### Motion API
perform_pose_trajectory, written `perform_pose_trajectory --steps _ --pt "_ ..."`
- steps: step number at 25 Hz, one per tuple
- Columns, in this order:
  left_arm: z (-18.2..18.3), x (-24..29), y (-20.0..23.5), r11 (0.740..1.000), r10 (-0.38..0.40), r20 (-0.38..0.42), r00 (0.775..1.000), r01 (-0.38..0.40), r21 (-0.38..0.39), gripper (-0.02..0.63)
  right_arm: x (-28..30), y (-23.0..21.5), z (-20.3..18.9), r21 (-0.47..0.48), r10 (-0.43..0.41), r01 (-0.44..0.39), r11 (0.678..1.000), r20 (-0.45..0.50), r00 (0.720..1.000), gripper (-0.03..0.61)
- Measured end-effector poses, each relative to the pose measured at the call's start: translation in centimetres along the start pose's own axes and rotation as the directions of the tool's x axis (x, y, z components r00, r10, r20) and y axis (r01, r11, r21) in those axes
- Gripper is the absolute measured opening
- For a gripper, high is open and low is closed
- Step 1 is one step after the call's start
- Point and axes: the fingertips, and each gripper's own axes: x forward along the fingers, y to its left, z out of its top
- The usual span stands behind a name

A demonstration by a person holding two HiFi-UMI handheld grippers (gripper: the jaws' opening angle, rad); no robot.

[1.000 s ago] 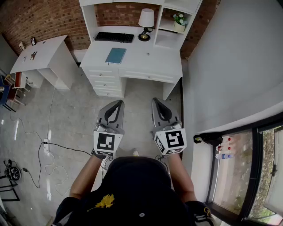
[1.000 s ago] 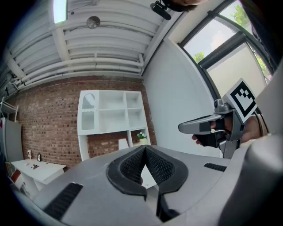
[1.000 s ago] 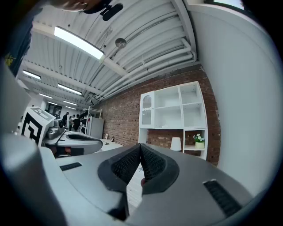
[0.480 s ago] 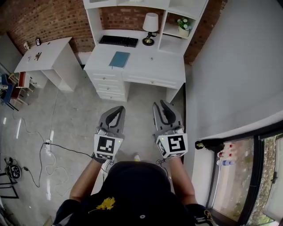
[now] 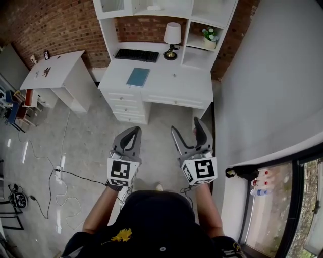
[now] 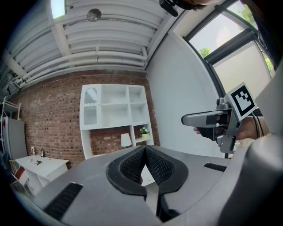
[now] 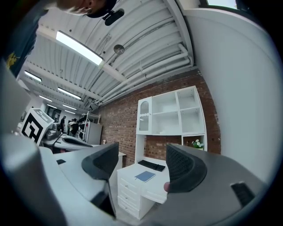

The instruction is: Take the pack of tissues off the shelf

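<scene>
**Right jaws sprung wide; shelf still well off**

Moved since the earlier frames: the right gripper (image 5: 184,125) has just been opening, from jaws nearly together to jaws spread wide. Nothing stands between them. The view has also shifted, so more of the shelf compartments now show.

- Left gripper (image 5: 133,131): black ribbed jaws pressed together at the tips, holding nothing.
- White worktop with drawers (image 5: 171,80): carries a blue rectangular notebook (image 5: 137,77), a black keyboard (image 5: 133,55) and a white-shaded lamp (image 5: 172,35).
- White compartmented shelf unit (image 5: 107,27): stands on the worktop against the red brick wall. A green potted plant (image 5: 209,35) sits in its lower right compartment.
- The pack of tissues (image 5: 154,7) is judged to be the small pale item in an upper middle compartment. It is too small to confirm, and well apart from both grippers.

Risks from here:
- The target is high and deep in its compartment, so a reach could clip the lamp below it.
- A soft pack may crumple or slip if the jaws pinch only one corner.
- Mistaking the pale item for the pack would waste the reach.
</scene>
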Motion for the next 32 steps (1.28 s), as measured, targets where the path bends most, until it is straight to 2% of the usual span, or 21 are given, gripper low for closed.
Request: perform_pose_trajectory --steps 3,8,12,18,25,32 --pt "0.5 0.3 0.4 1.000 0.009 0.000 1.000 -0.009 0.015 0.014 0.3 -0.7 -0.1 0.025 -0.004 0.003 1.000 0.004 1.000 0.293" --pt "1.1 1.6 1.4 0.999 0.043 -0.001 0.999 -0.043 -0.019 0.014 2.0 -1.8 -1.4 0.059 0.013 -0.012 0.998 -0.022 1.000 0.292" --pt "0.1 2.8 3.2 0.999 0.045 -0.026 0.999 -0.045 -0.001 0.014 4.8 -1.7 -3.2 0.082 0.028 -0.023 0.996 -0.061 0.998 0.291" --pt "-1.7 7.5 7.7 0.998 0.046 -0.045 0.998 -0.048 -0.039 0.014 9.4 -2.3 -3.9 0.070 0.027 -0.020 0.997 -0.095 0.995 0.291" --pt "-0.1 14.1 13.8 0.997 0.040 0.009 0.999 -0.039 -0.059 0.014 16.3 -5.3 -3.0 0.054 -0.020 0.026 0.998 -0.110 0.994 0.291" --pt "0.7 19.0 20.3 0.996 0.039 0.048 0.998 -0.034 -0.088 0.014 23.7 -5.9 -1.6 0.011 -0.037 0.038 0.999 -0.109 0.993 0.291"
